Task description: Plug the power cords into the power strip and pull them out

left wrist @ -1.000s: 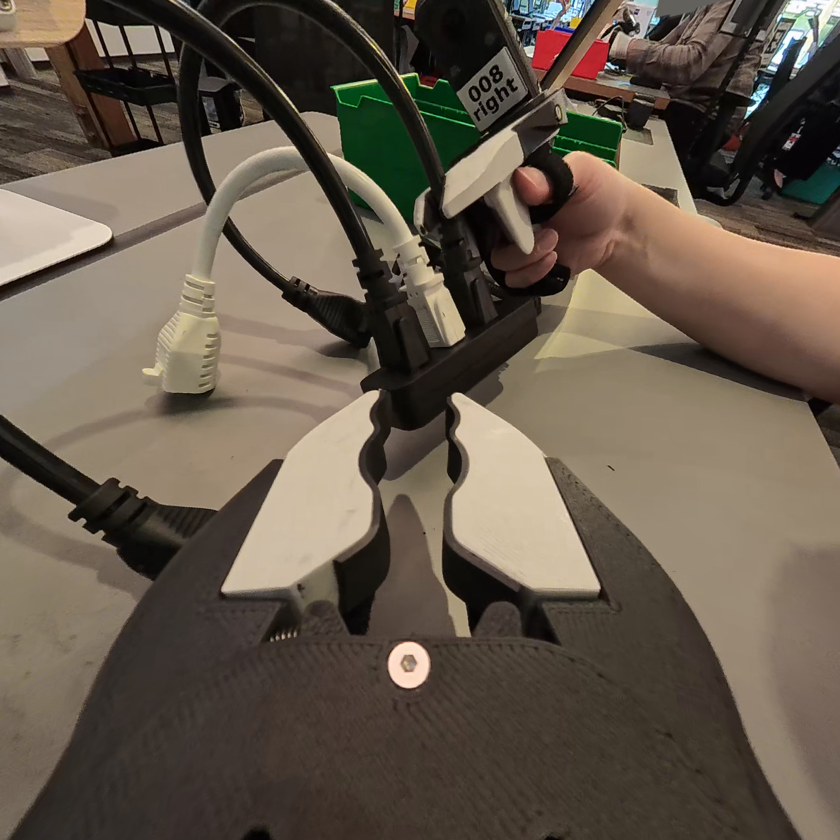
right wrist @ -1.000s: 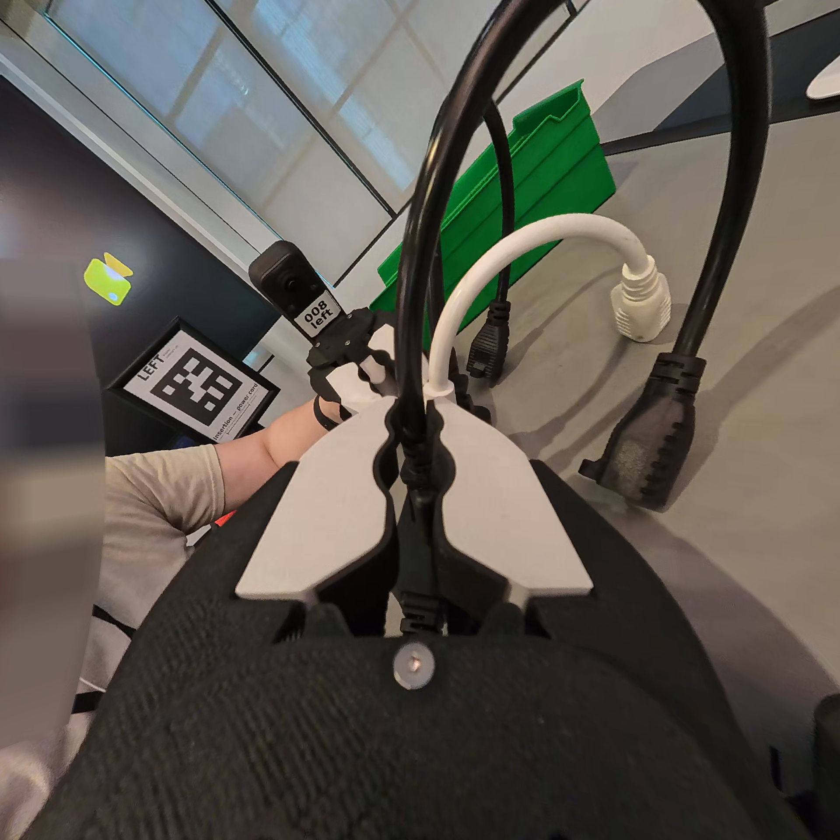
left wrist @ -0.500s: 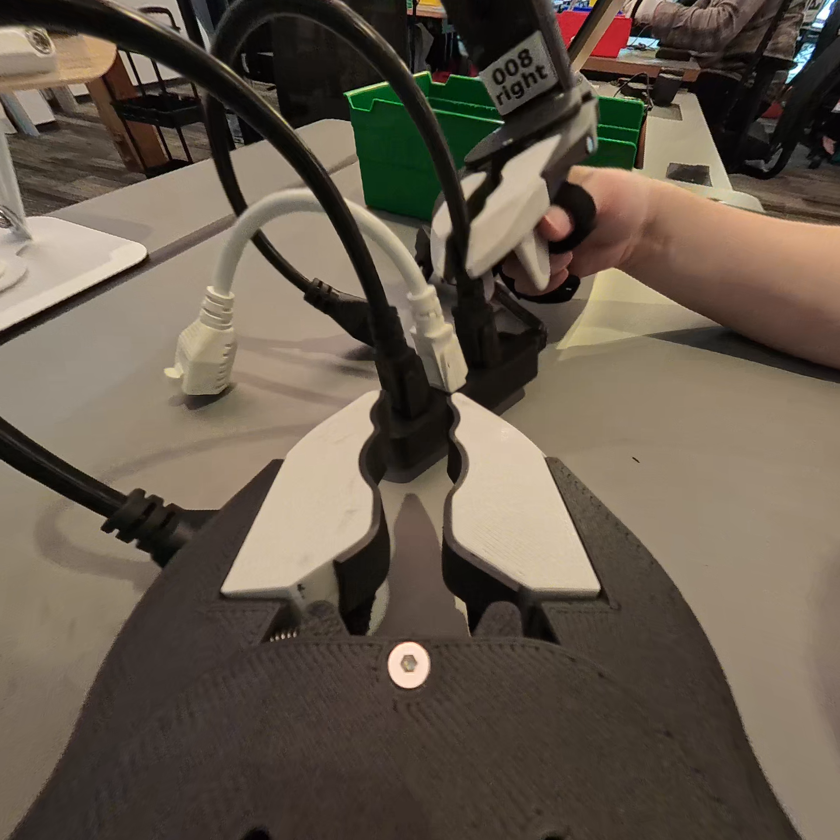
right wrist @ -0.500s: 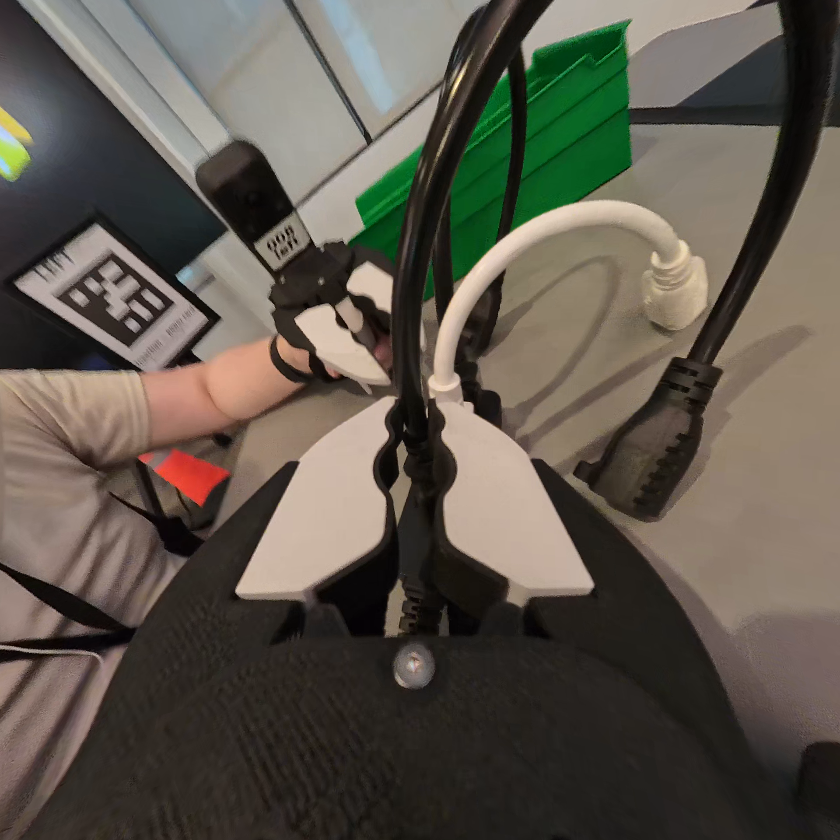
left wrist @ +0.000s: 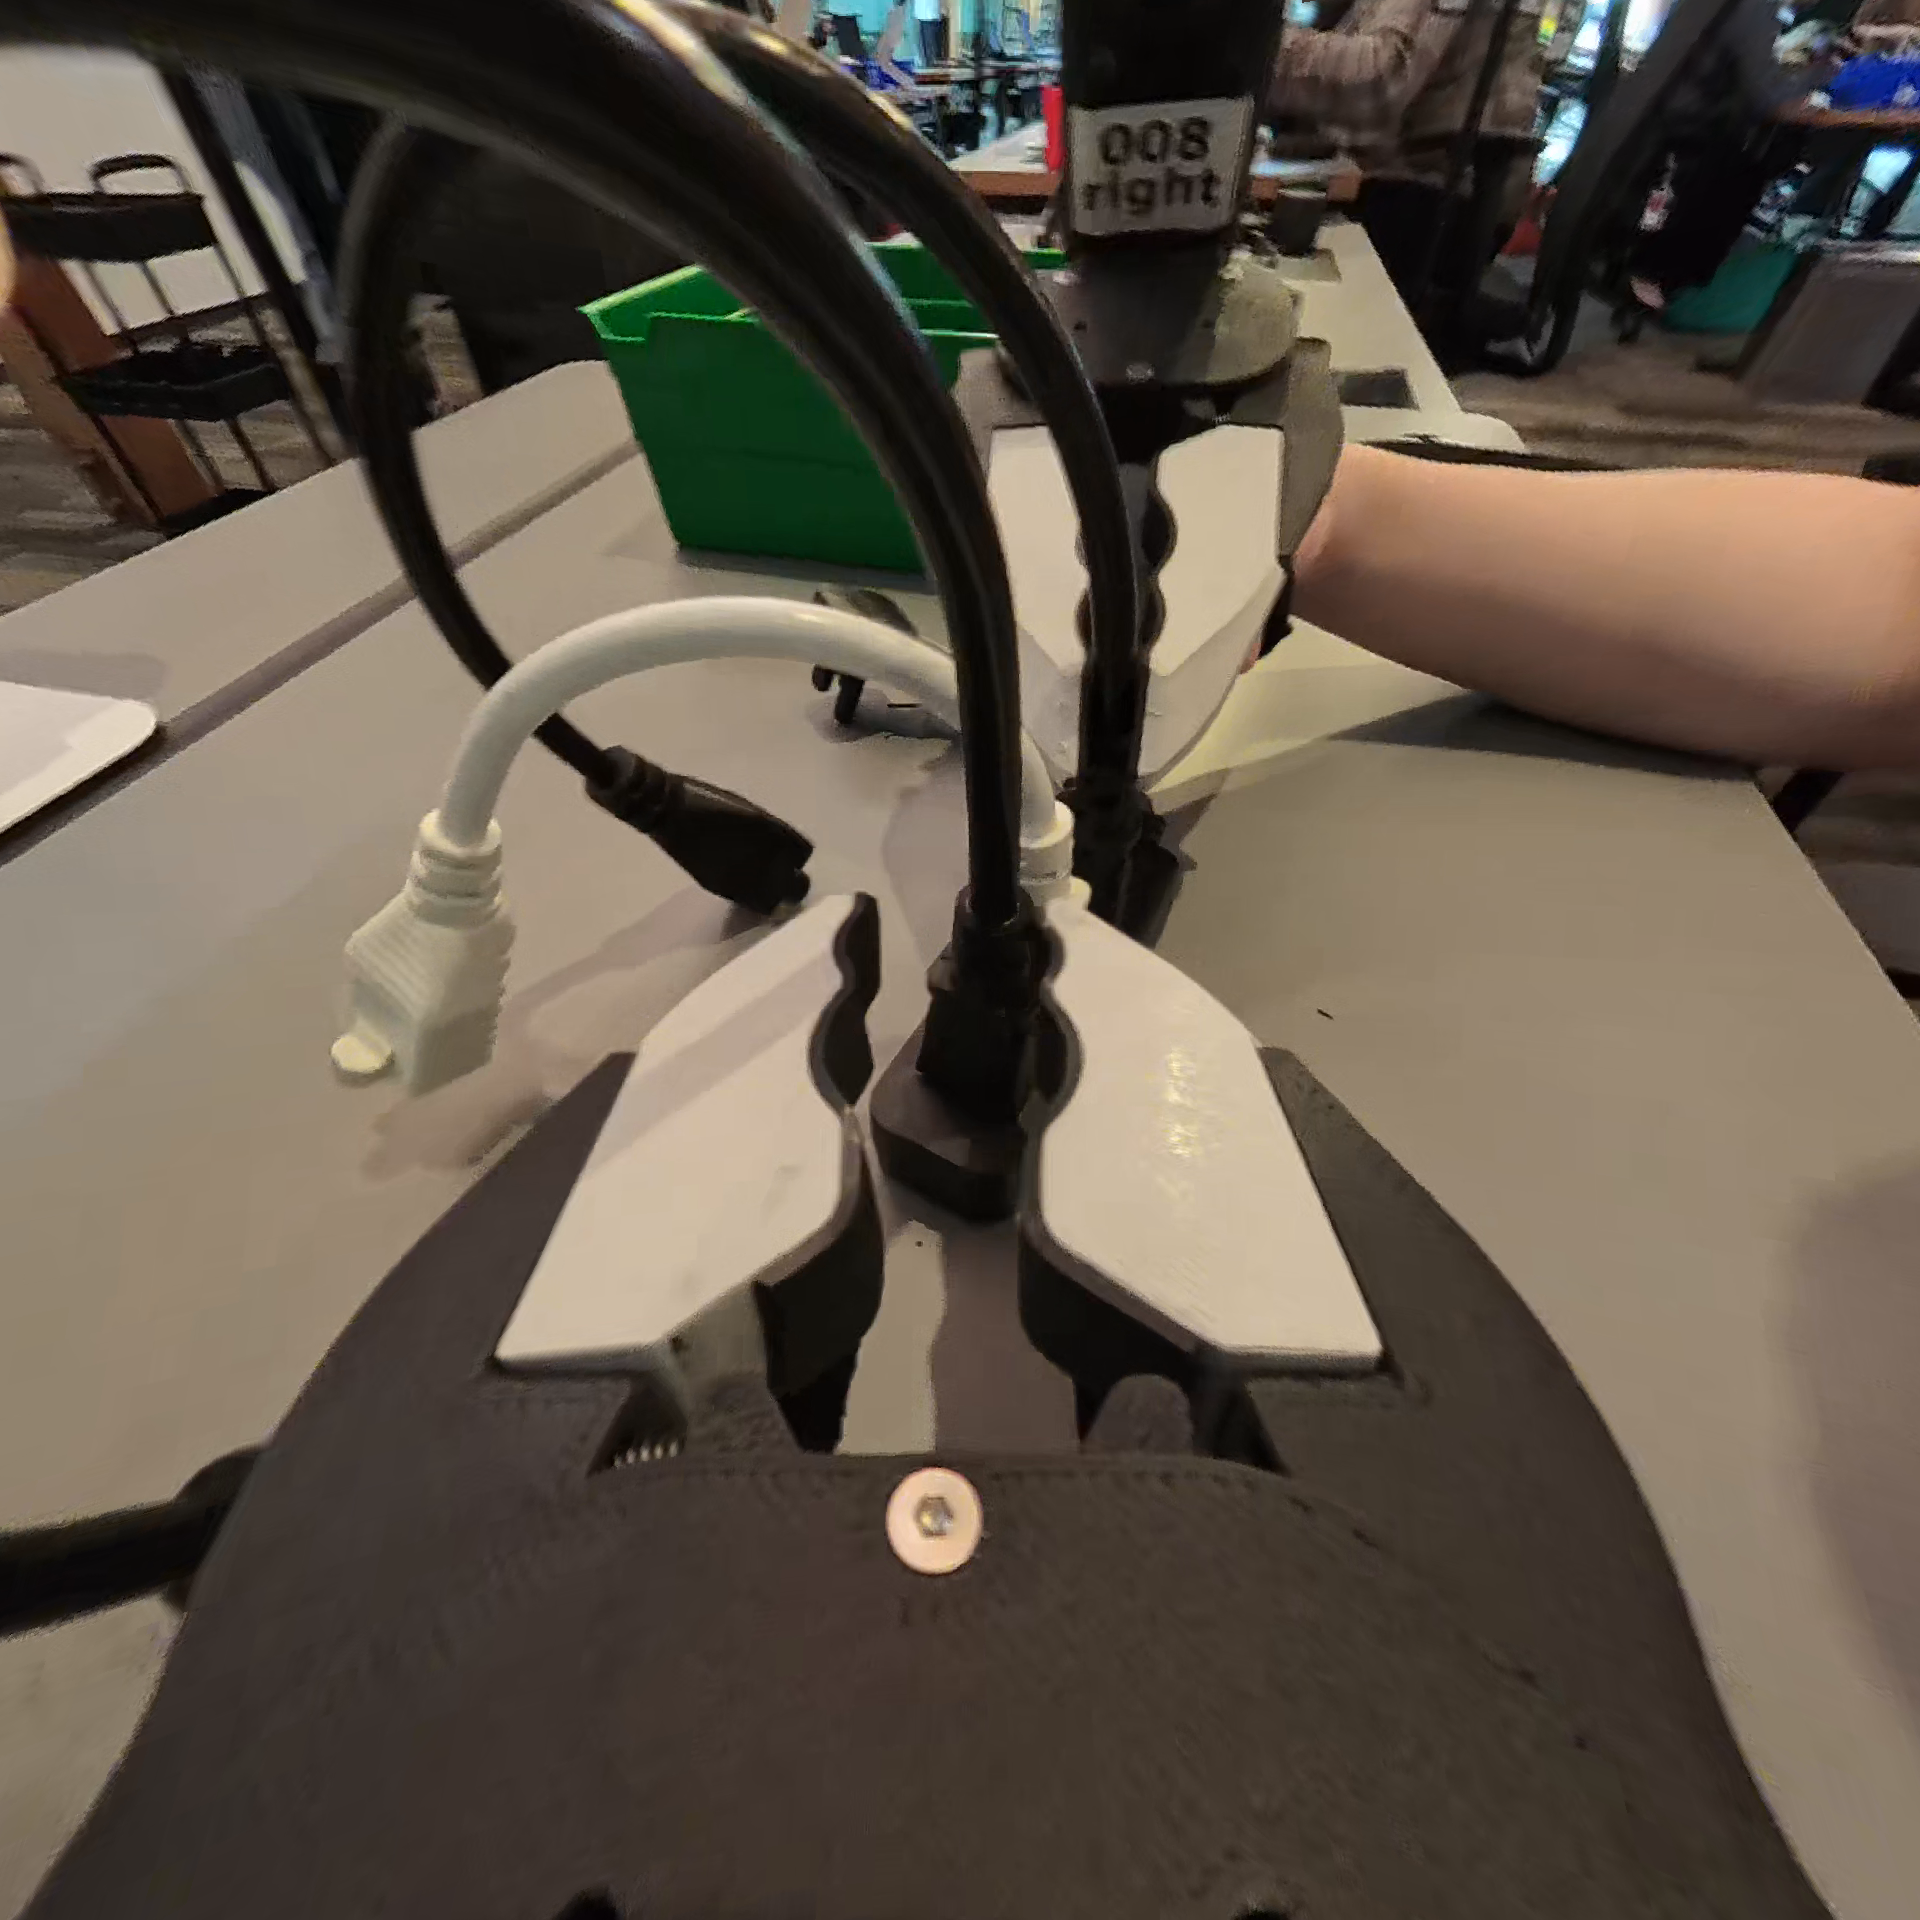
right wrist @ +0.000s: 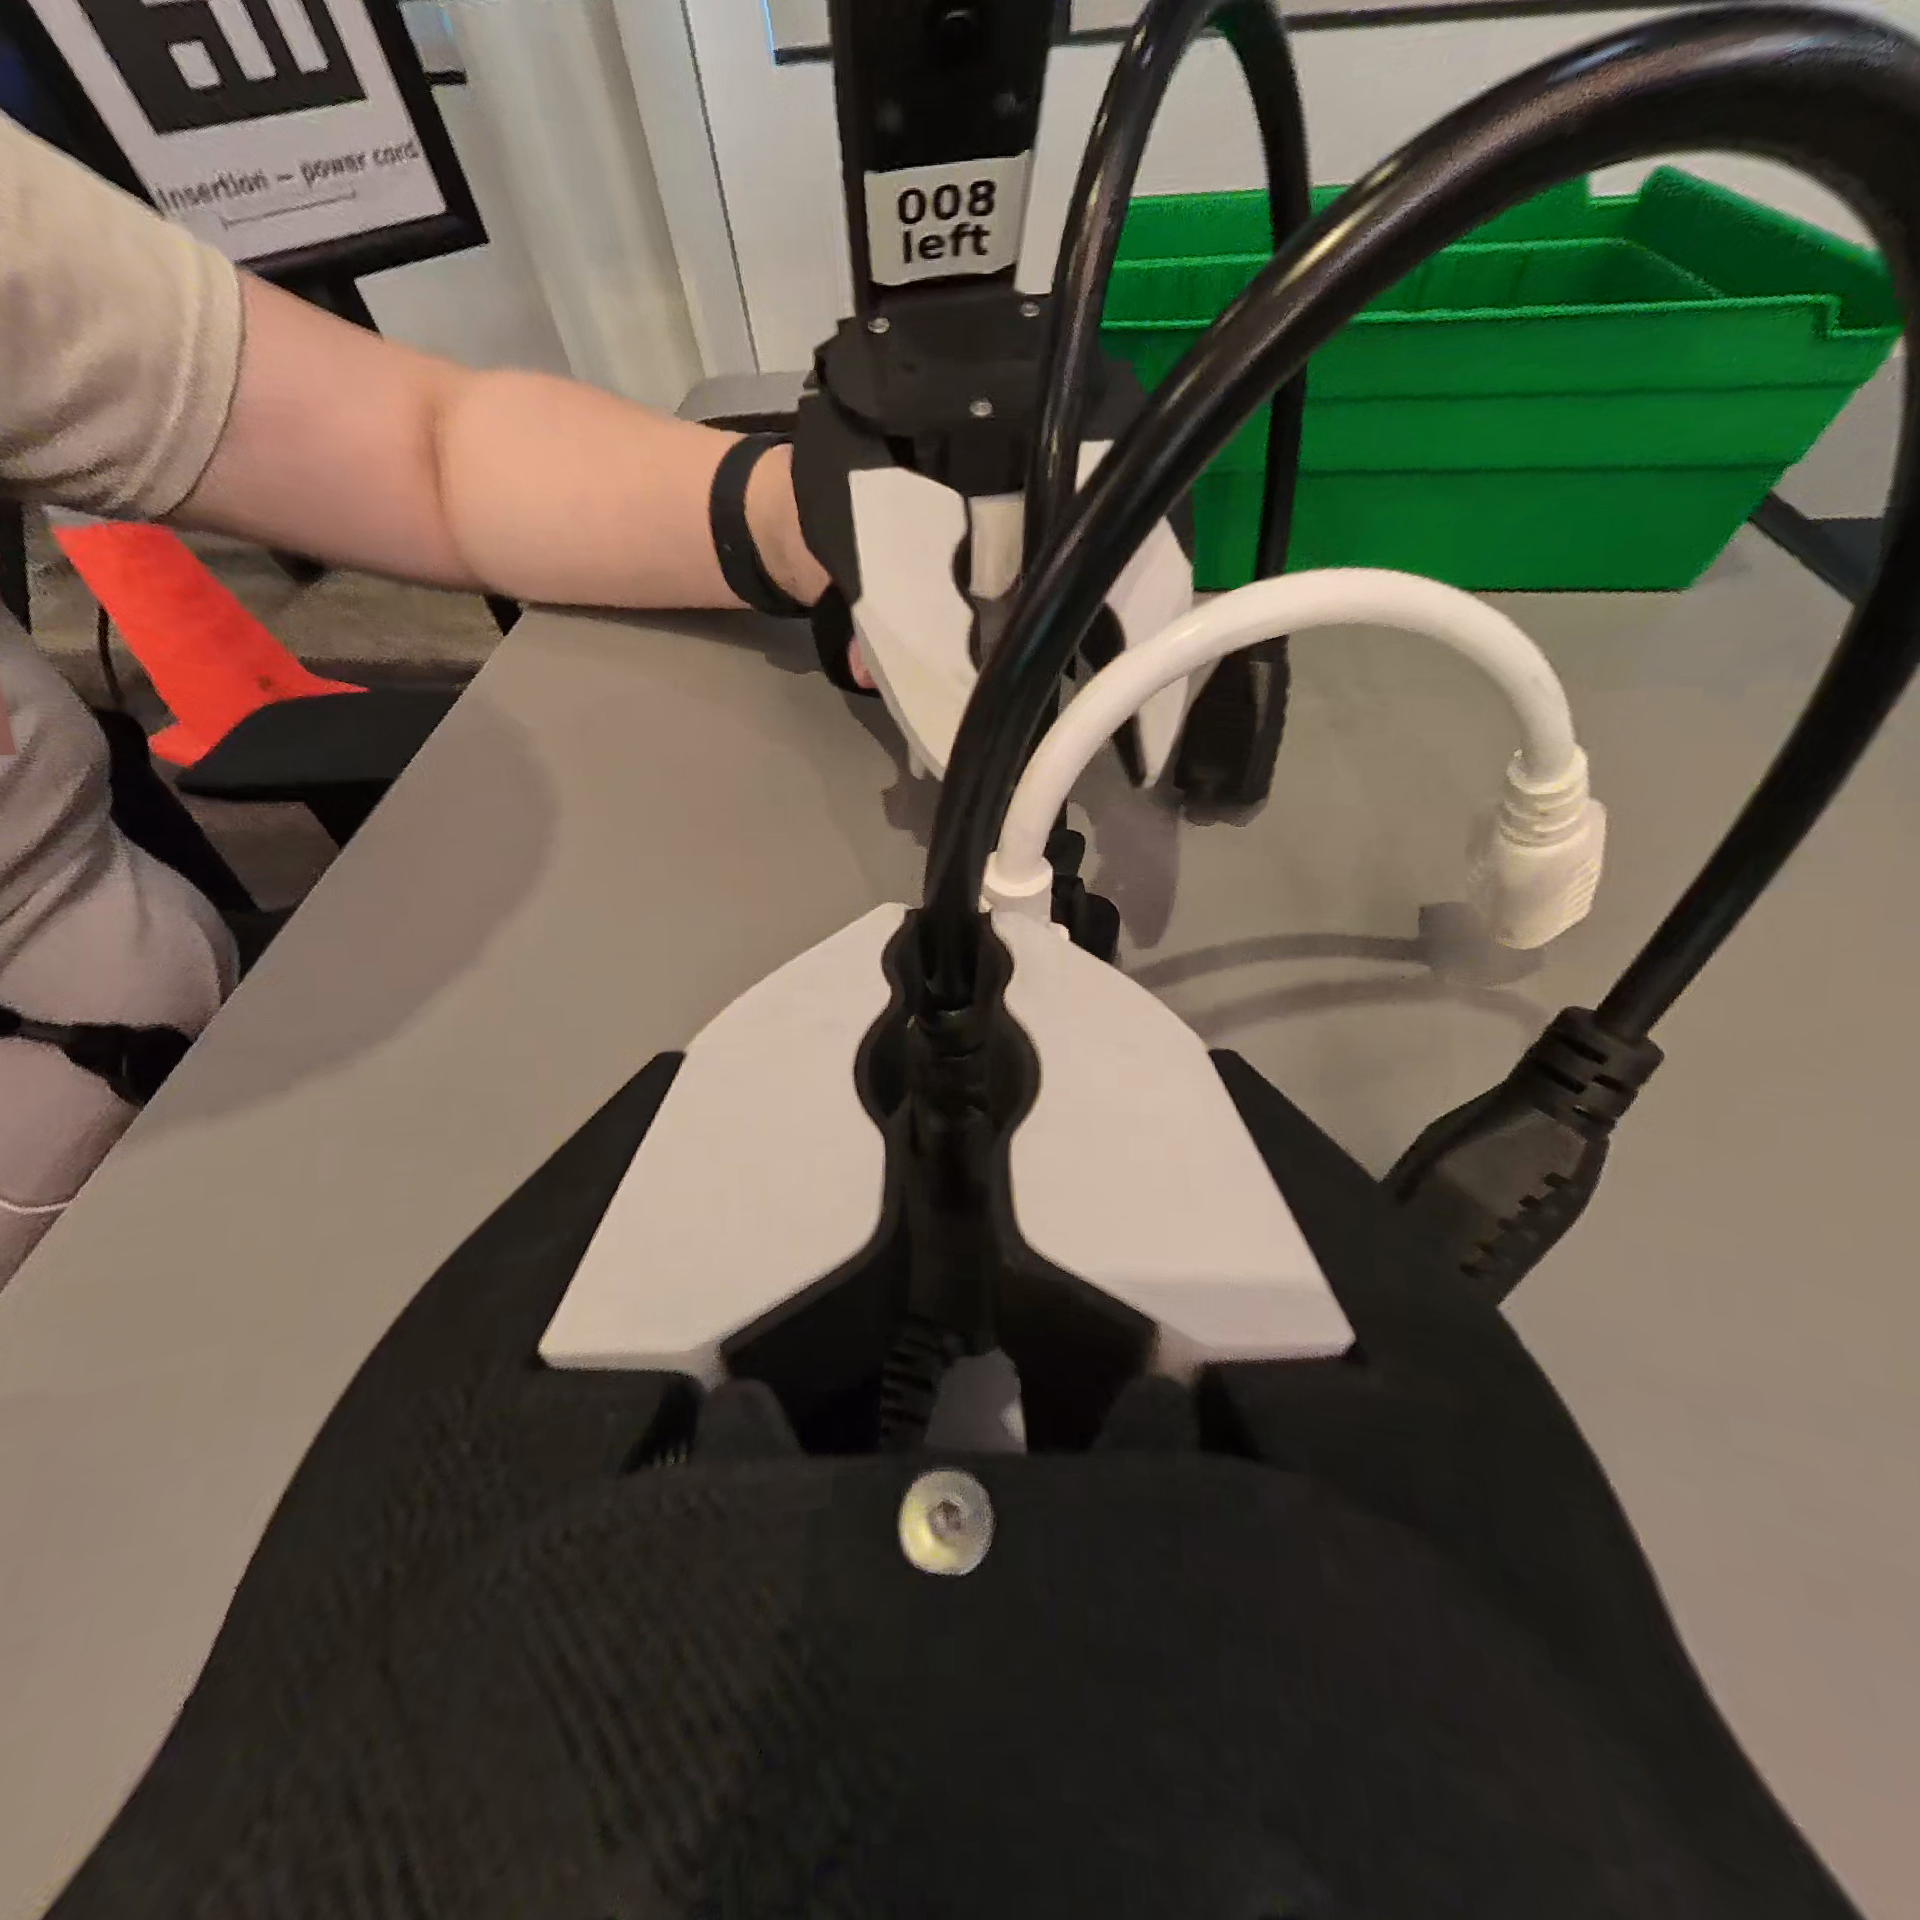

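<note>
The power strip lies on the counter between the two claws. Three cords stand plugged in it in a row. A bin sits behind them. One loose plug lies to the left.

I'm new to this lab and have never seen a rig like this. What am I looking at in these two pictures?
There is no robot here. A person holds a hand-operated tool in each hand, and each tool has a camera looking forward along its white tongs. One picture comes from the left tool and the other from the right, so each also shows the other tool facing it.

The left tongs sit open on either side of the end of a black power strip on the grey table. The right tongs are shut on a black cord's plug at the strip. A short white cord arches up from the strip. A green bin stands behind it.
</note>
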